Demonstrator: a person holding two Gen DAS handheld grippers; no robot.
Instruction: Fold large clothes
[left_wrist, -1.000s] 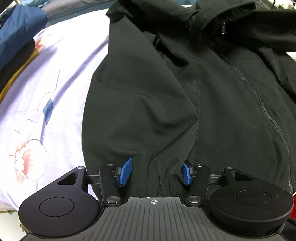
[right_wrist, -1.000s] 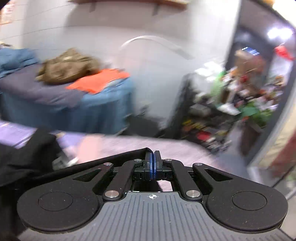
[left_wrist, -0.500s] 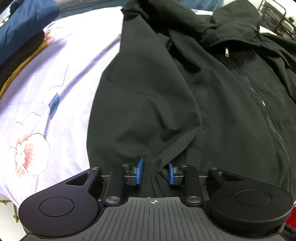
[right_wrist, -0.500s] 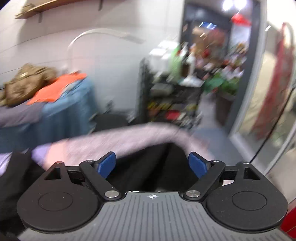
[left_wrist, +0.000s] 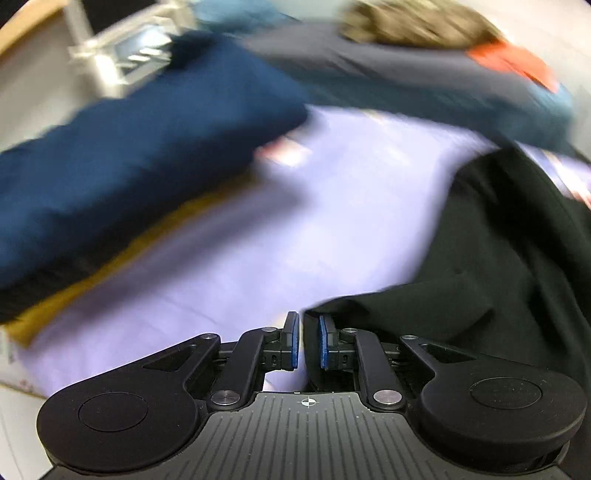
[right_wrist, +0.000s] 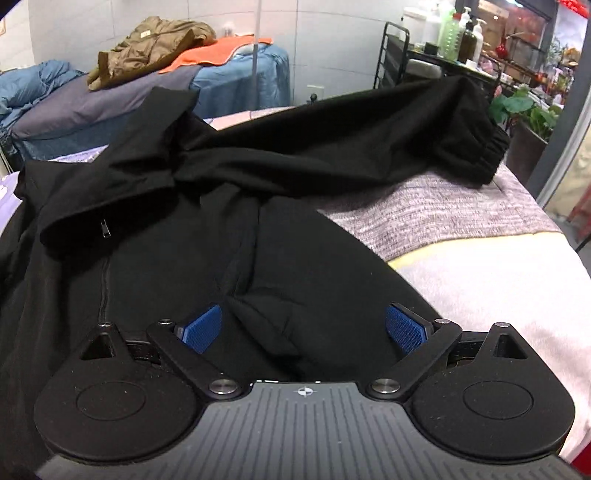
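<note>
A black zip jacket lies spread on the bed, its right sleeve stretched out toward the far right with an elastic cuff. My right gripper is open, low over the jacket's lower right part, with a fold of black cloth between the blue pads. In the left wrist view my left gripper is shut on the jacket's hem edge, and the jacket trails off to the right over the lilac sheet. That view is motion-blurred.
A dark blue garment on a yellow layer lies left of the sheet. A grey knit blanket and white cover lie at the right. Behind are another bed with olive and orange clothes, and a shelf rack.
My left gripper has closed on the jacket's hem and swung up and left, pulling the cloth. My right gripper has opened from shut and come down over the jacket.
</note>
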